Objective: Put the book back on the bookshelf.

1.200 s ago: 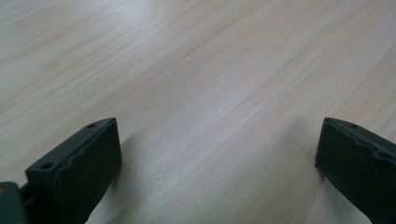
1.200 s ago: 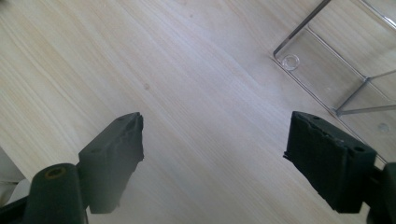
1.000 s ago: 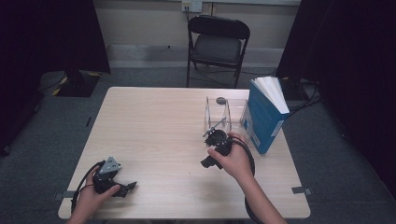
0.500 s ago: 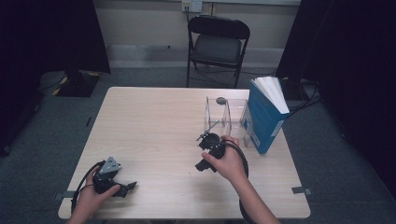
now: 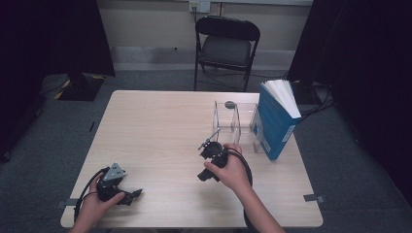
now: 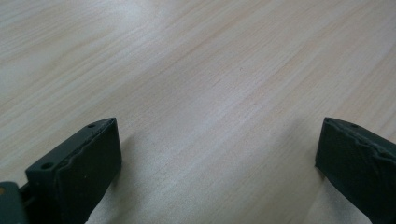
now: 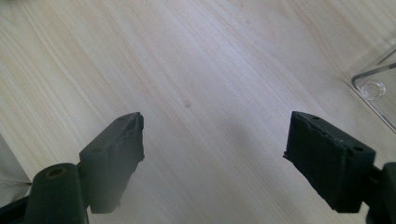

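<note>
High view: you are holding the right gripper (image 5: 206, 160) near the middle of the table (image 5: 160, 121), just in front of the clear acrylic stand (image 5: 232, 124), with the blue book (image 5: 274, 121) standing upright against the stand's far side. Your left gripper (image 5: 127, 195) is resting by the near left corner, well apart from everything. A folding chair (image 5: 226, 43) is standing beyond the far edge.

Left gripper view: the jaws are standing wide apart over bare wood, pinching nothing.

Right gripper view: the jaws are likewise spread and empty, while a corner of the stand (image 7: 376, 91) is showing at the upper right, close to one jaw.

Judged risk: the stand looks light and the book is leaning on it, so any careless swing of your right gripper toward that corner is likely to nudge the stand and tip the book. Nothing is lying between the gripper and the stand.
</note>
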Available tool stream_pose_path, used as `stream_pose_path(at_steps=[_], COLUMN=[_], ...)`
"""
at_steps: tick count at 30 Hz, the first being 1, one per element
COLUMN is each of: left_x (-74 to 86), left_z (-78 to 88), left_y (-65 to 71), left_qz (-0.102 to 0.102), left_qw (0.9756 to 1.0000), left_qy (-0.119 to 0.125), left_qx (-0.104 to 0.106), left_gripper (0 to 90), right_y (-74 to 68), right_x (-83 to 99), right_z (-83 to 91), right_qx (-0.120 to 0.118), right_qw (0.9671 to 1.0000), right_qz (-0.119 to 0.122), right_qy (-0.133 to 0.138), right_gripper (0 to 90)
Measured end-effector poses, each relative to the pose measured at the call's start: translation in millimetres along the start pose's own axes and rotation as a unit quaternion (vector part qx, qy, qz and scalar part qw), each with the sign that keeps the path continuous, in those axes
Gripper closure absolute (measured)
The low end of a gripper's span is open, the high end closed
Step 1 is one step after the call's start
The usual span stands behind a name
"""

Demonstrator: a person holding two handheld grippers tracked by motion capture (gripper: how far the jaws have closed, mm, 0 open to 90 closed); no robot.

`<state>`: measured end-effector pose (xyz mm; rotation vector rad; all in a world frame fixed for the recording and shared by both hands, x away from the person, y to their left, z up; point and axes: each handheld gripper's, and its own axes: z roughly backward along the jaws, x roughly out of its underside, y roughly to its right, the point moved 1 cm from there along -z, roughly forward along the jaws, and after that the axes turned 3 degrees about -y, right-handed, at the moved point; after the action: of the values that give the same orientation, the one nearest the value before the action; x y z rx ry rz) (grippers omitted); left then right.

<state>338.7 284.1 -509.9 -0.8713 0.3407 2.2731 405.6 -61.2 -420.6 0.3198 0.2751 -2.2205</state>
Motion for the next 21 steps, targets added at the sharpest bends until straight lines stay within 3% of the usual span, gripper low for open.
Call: stream_pose_path(at_steps=[21], left_x=[0.0], left_z=[0.1], left_y=[-0.2], left_qz=[-0.003], left_qw=[1.0], left_qy=[-0.002], left_qx=[0.0], left_gripper=[0.0], right_y=[-15.2], right_x=[-9.0], right_z=[-22.2], right_qx=[-0.021], right_qw=[0.9994], right_qz=[0.025], right_qy=[-0.002], right_gripper=[18.6])
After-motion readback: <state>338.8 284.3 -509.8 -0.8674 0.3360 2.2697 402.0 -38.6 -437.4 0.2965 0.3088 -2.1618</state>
